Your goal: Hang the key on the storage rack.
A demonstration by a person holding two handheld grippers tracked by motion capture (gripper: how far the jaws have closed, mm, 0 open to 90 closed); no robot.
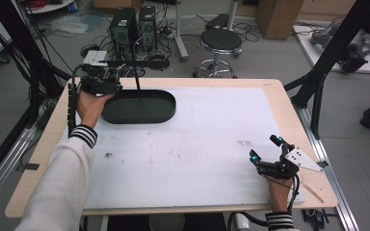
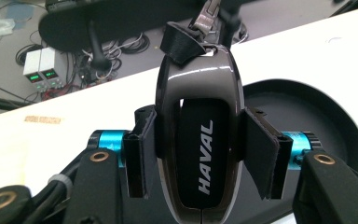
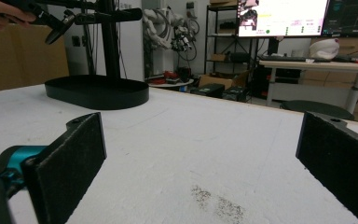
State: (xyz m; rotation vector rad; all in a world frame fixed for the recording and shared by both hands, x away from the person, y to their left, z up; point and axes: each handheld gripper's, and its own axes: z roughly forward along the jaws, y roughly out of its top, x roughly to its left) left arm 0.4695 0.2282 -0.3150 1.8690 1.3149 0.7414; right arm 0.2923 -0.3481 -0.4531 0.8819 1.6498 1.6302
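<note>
Item, far left of the table (image 1: pixel 183 144): we recorded the left gripper (image 1: pixel 107 77) clamped on a glossy dark car key fob (image 2: pixel 199 140) lettered HAVAL, its pads (image 2: pixel 142 154) pressed flat on the fob's two sides, held above the left end of the black oval tray (image 1: pixel 139 107) that forms the base of a stand with an upright post (image 1: pixel 137 72). Risk noted: the shell looked slick and rounded, so we judged it could twist or slide out of the pads if the hand tilted; the strap loop (image 2: pixel 184 42) at its top sat close to the stand's arm (image 3: pixel 107 16) and could snag there; a drop from this spot might land on the tray rim and bounce off the table. Item, near right: we found the right gripper (image 1: pixel 266 153) resting on the white mat, jaws spread wide, pads (image 3: pixel 72 158) touching nothing, well apart from the tray.
</note>
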